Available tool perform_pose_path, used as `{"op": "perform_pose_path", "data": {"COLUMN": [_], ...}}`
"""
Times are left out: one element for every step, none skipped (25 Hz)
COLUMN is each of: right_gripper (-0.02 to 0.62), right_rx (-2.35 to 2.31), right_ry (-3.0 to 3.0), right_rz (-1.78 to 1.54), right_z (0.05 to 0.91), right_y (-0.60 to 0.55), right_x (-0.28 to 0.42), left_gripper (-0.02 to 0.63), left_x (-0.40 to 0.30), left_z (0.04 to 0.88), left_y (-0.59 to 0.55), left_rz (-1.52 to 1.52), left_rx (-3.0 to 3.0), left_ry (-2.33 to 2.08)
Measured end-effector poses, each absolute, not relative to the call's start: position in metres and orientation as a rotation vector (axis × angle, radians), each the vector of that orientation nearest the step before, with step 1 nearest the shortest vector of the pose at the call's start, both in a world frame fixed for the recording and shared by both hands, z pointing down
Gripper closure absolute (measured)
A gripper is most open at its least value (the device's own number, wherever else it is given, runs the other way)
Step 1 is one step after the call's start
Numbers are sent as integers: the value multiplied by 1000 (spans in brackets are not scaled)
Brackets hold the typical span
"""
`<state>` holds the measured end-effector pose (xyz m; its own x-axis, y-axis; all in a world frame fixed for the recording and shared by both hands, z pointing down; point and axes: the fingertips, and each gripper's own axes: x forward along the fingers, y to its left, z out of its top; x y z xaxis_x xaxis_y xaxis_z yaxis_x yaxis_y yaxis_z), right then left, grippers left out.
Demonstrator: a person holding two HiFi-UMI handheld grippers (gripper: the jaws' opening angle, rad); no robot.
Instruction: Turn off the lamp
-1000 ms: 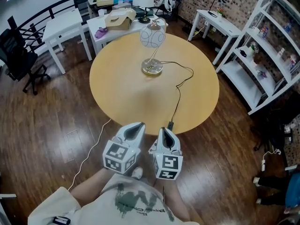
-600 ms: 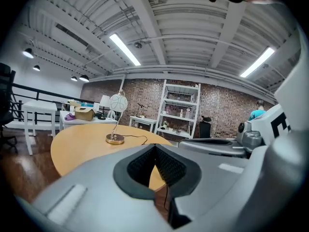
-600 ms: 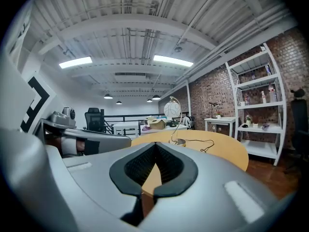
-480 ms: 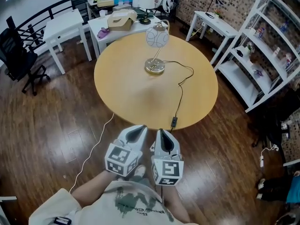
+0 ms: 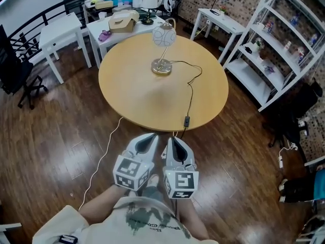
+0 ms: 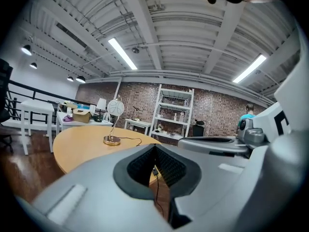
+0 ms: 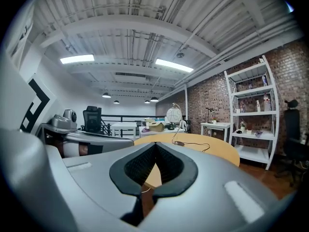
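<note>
Head view: lamp (image 5: 164,36) stands well beyond left gripper (image 5: 152,135) and right gripper (image 5: 172,139), both closed, empty.

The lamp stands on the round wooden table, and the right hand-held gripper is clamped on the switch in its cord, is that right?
Not quite. The lamp does stand on the round wooden table, but the right hand-held gripper is shut on nothing, short of the table; the cord switch lies untouched by the near edge. The head view shows this.
</note>
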<state>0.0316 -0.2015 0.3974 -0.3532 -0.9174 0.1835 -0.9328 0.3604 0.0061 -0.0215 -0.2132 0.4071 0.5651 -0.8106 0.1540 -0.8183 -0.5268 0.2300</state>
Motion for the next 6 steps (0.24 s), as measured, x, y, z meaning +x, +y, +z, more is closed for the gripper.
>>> {"op": "perform_pose_path", "data": {"right_gripper": [597,597,597,597,597,597], "right_rx": [1689,1691,1692,1695,1698,1701], "right_ry": [-2455,-2452,-2450,-2449,-2449,-2450], "right_rz": [145,142,140,139,140,140], "right_z": [397,397,397,396,395,394], "right_y": [-198,-195,-192,-190,-187,-185], "right_x": [30,28,27,25,24,23], "left_gripper": [609,609,609,609,609,609], "left_x": [-22,-23,-24,-26,-27,-28], "left_z": [406,405,405,403,402,400], "left_y": [-211,-208,-206,-204,-201,-199], "left_rz": [39,37,36,35,33,31], "left_rx": [2532,2538,2543,2546,2548,2550], "left_ry": [-1341,-1337,-1334,-1333,-1332,-1332]}}
